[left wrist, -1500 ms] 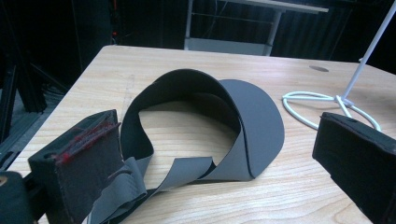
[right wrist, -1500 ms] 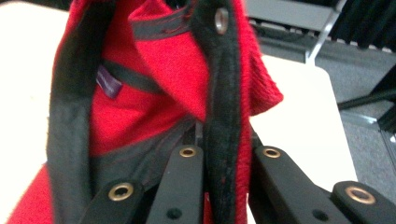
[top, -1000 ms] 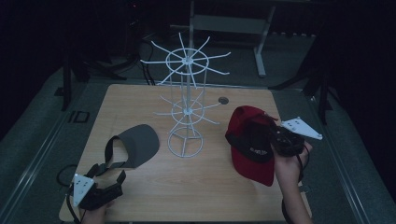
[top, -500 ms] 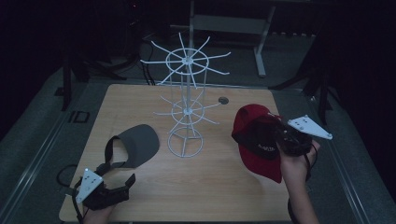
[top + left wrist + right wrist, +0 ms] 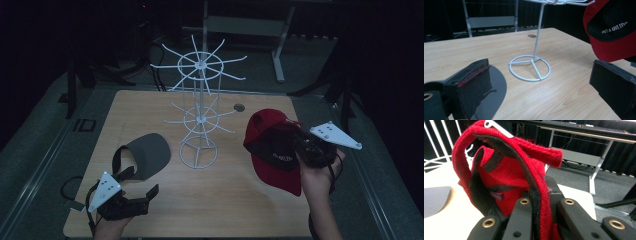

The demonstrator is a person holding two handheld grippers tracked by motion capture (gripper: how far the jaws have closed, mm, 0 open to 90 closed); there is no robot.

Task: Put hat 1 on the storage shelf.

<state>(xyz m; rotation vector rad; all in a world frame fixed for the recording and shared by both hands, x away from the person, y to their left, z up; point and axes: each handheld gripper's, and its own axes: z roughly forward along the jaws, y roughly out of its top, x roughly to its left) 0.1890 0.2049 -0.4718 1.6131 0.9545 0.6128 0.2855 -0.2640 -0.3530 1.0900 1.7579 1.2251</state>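
A red cap [image 5: 272, 165] with white lettering hangs above the table's right side. My right gripper [image 5: 296, 146] is shut on its back edge; the red band runs between the shut jaws of my right gripper [image 5: 539, 202], with the red cap [image 5: 506, 170] rising in front of them. A grey cap [image 5: 147, 155] lies on the table at the left, brim toward the white wire rack [image 5: 198, 120]. My left gripper [image 5: 139, 185] hovers just in front of it, open and holding nothing. The grey cap's brim [image 5: 496, 92] lies by the left jaw of my left gripper [image 5: 541, 87].
The rack's ring base [image 5: 530, 67] stands mid-table, with spokes spreading at two levels. A small dark disc [image 5: 239, 107] lies at the back of the wooden table [image 5: 225, 205]. A grey metal stand [image 5: 280, 45] is on the floor beyond. Dark floor surrounds the table.
My left gripper has risen off the table and shifted slightly right, near the grey cap. My right gripper has lifted the red cap a little and drawn it slightly to the right.
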